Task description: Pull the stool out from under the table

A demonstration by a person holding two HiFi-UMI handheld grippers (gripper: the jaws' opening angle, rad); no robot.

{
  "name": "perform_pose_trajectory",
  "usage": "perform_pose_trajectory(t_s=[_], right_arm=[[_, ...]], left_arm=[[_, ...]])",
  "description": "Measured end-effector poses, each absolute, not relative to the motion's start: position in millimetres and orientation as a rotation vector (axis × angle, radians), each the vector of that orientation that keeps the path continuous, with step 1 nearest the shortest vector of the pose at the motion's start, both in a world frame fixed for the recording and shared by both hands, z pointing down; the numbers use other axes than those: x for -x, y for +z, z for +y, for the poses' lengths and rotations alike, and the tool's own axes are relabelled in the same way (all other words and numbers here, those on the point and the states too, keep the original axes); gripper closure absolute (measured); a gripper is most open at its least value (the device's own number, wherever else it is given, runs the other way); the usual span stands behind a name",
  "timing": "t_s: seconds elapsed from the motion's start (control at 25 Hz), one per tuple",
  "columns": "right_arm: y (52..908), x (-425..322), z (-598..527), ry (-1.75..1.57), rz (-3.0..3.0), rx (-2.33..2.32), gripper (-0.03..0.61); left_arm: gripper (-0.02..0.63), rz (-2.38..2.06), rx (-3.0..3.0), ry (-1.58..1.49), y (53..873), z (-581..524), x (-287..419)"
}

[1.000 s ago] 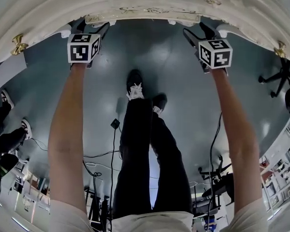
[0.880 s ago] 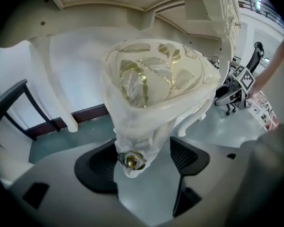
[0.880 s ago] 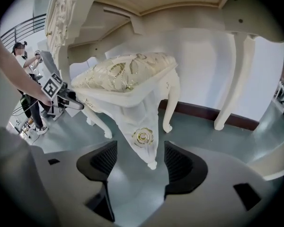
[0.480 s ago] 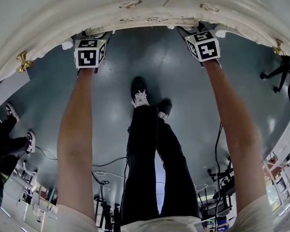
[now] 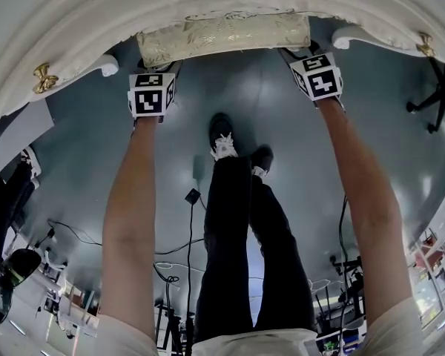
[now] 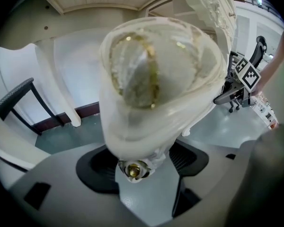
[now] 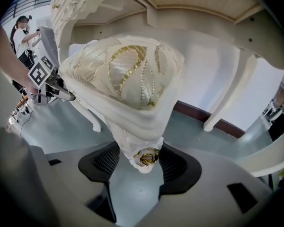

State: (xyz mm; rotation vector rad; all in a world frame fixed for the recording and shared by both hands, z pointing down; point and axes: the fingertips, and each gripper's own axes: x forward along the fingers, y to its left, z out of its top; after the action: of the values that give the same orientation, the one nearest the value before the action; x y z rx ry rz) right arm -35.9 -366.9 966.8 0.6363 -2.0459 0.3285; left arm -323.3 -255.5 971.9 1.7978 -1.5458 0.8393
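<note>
Black cables (image 5: 190, 222) trail across the grey floor (image 5: 81, 154) (an office chair (image 5: 434, 104) stands right).

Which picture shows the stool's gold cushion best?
The right gripper view: the cushion fills the middle and its gold swirls look sharp. The left gripper view has it very close and blurry. The head view shows only its front strip poking out from under the table.

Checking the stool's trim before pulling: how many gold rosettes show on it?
2. One gold rosette sits on the stool corner clamped by the left gripper, the other on the corner clamped by the right gripper. Far corners are out of sight and may carry more.
</note>
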Motion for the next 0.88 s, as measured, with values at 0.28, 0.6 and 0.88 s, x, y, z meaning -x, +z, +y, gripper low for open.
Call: perform_pose_trajectory(t_s=[0.28,0.6,0.88], right_arm=[[965.8,10.9,-335.2,0.343,-2.033,-0.635,0.288],[965.5,-3.8,-302.0,0.349,-2.031,-0.651,0.288],[967.3,-17.6,-267.3,0.365,-2.015,-0.650,0.288]], left_arm=[[0.278,-1.540,-1.788,0.846,969.3,-223.2,298.2],[0.278,-1.544,-1.765,0.858,966.9,-190.1,284.3],[0.278,-1.518,-1.740,0.885,970.5,-155.4,270.9]])
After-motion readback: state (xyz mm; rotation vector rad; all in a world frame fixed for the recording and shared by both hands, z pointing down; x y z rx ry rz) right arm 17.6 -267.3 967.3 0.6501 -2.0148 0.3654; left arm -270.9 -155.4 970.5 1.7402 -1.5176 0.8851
